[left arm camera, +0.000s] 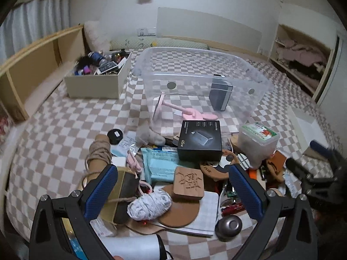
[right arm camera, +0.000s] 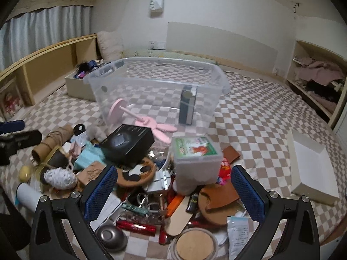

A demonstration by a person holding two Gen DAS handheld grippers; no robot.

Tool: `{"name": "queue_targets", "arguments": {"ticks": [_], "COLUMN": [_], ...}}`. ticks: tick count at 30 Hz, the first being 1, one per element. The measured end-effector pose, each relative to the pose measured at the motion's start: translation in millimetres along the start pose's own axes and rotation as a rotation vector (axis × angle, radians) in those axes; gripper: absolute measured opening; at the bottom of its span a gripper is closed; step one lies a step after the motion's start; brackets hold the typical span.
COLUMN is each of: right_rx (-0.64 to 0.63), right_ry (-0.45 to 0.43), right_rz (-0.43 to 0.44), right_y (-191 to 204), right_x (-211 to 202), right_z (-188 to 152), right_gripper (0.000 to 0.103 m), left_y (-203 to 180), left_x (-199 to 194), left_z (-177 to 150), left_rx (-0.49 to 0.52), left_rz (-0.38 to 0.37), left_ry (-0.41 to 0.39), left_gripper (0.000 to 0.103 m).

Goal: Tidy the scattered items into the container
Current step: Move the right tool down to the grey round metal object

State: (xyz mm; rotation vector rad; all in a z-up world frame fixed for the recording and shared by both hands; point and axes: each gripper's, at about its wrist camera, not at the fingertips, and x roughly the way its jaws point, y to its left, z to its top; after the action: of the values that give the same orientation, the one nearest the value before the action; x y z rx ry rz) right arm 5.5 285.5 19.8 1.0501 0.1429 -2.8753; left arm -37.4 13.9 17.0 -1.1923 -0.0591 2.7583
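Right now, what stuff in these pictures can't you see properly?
- Cardboard box, left wrist view: its contents are too small and jumbled to name.
- Dark block inside the clear bin, right wrist view: the plastic wall blurs it.
- White bottle, left wrist view: cut off by the bottom edge.
- Black box, right wrist view: print blurred.

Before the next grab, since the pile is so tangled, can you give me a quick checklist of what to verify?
1. Left hand-held gripper open and holding nothing: ok.
2. Right hand-held gripper open and holding nothing: ok.
3. Clear bin open-topped with room left: ok; only a pink stand and a dark box are inside.
4. Black box on top of the pile, free to lift: ok.
5. Yarn ball free of the twine: cannot tell.
6. Lidded tub standing steady on the clutter: cannot tell.
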Motion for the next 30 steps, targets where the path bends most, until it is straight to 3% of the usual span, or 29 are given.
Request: {"name": "queue_targets", "arguments": {"ticks": [9,25,30], "right_rx": [0.010,-0.007,-0.036], "right_ry": [0.085,0.219,0.266], "right_rz": [0.110,0.196,0.231], "right_y": [10.1,32.1,47.2], "right_x": [6.3,32.7,41.4], "right_z": [-27.4,-92.8,-105.0], "right_gripper": [0.103,0.103,0.091], "left_y": [16.6,10.5,12.7], "left_x": [-1.9,27.0,31.5], "left_z": [-12.7,-69.8,-81.6], "left_rx": [-0.038,0.071,0.080], "left_rz": [-0.006,-0.045,-0.040], "left_ry": [0.018,0.188,0.221], "left_gripper": [0.102,0.101,0.101]}}
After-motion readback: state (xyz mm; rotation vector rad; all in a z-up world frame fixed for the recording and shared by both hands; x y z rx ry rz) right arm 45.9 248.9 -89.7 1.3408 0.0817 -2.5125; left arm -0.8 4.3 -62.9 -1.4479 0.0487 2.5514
